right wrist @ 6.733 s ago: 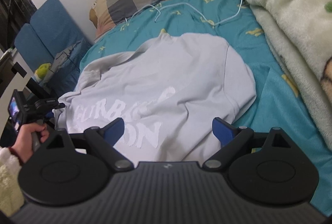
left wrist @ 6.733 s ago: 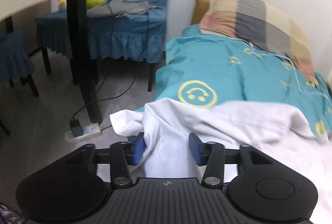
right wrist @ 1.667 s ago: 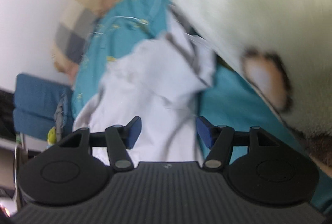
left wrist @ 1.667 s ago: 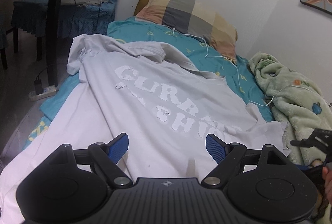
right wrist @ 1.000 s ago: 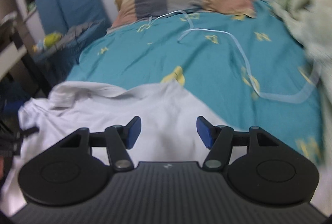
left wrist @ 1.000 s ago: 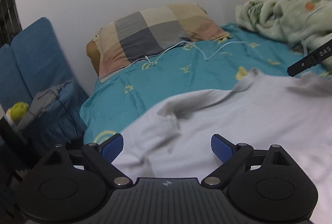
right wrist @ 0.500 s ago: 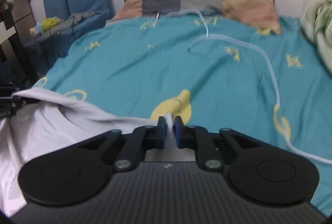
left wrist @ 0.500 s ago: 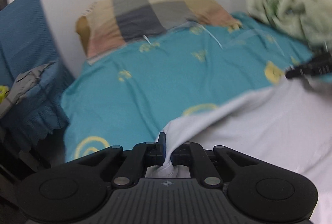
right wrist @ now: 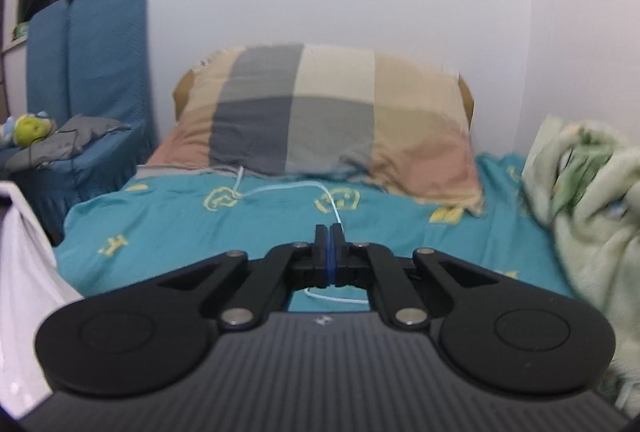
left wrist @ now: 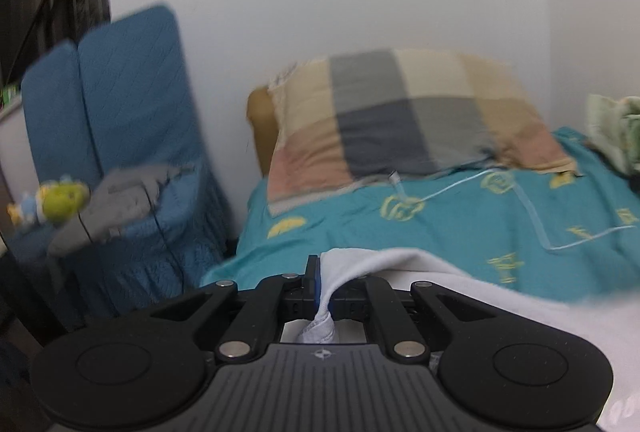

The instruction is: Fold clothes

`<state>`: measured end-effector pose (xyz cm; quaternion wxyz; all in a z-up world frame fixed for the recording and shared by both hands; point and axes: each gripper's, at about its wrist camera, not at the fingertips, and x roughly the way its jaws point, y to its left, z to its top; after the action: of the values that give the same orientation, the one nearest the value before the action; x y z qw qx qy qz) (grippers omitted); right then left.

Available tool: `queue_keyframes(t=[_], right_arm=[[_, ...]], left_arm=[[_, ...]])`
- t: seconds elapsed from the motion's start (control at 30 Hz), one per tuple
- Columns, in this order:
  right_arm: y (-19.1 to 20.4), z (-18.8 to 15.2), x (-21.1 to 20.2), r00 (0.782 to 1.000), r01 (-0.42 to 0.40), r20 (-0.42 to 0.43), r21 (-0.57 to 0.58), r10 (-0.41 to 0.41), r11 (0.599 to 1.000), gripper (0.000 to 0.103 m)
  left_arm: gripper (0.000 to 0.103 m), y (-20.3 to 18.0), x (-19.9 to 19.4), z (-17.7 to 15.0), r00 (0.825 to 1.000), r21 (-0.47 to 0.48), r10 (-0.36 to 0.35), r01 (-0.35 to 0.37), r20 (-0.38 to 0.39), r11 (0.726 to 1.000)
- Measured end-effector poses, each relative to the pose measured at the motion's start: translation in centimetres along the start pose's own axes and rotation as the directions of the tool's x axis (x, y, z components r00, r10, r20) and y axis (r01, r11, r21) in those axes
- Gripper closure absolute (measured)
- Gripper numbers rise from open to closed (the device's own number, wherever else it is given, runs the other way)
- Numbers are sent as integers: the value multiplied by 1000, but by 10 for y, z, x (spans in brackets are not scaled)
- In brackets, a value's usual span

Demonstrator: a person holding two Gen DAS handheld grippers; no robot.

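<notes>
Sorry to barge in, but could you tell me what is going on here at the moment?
A person is folding a white garment on a bed with a teal sheet, holding a claw in each hand. The left claw is shut on an edge of the garment, with a bit of hem poking out behind the jaws. The right claw is shut too, but no cloth shows between its jaws. A checked pillow lies at the head of the bed and a green blanket is bunched on the right.

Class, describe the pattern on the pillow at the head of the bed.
The pillow has large grey, cream, tan and pink checks, clearest in the right wrist view.
</notes>
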<state>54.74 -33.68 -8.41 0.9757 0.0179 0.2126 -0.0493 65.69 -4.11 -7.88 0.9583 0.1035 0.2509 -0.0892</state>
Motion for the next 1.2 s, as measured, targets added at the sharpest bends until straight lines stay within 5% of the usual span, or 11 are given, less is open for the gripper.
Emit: queue_keyframes(t=[0.2, 0.3, 0.43, 0.53, 0.6, 0.63, 0.67, 0.83, 0.93, 1.03, 1.2], right_arm=[[-39, -35, 39, 955, -270, -87, 136, 283, 953, 98], [-49, -40, 53, 876, -411, -198, 176, 441, 895, 94], [-30, -53, 56, 809, -488, -323, 94, 491, 868, 44], [-9, -63, 54, 773, -539, -370, 46, 515, 841, 46], [11, -65, 45, 809, -504, -379, -54, 450, 862, 53], [21, -66, 40, 827, -487, -376, -110, 417, 866, 85], [27, -66, 34, 846, -466, -365, -153, 388, 871, 96], [34, -42, 6, 942, -316, -195, -240, 273, 918, 98], [28, -21, 9, 975, -218, -86, -226, 204, 949, 98], [26, -19, 34, 991, -133, -47, -211, 126, 968, 98], [26, -65, 93, 988, -97, -135, -135, 79, 986, 98]], left_arm=[[99, 8, 66, -45, 991, -28, -75, 72, -111, 997], [99, 8, 72, -58, 986, -10, -107, 107, -125, 994], [99, 16, 68, -65, 985, -35, -131, 128, -115, 991], [99, 15, 58, -62, 988, -36, -117, 114, -103, 993], [99, 13, 48, -57, 990, -23, -97, 95, -99, 995], [99, 13, 43, -54, 992, -19, -88, 86, -94, 996], [99, 13, 38, -48, 994, -21, -78, 77, -80, 997], [99, 15, 18, -20, 1000, -38, -22, 21, -12, 999], [99, 9, 24, -9, 999, -43, 16, -15, 28, 999], [99, -4, 52, -19, 999, -42, 45, -45, 8, 998], [98, -21, 106, -57, 996, -8, 32, -33, -88, 999]])
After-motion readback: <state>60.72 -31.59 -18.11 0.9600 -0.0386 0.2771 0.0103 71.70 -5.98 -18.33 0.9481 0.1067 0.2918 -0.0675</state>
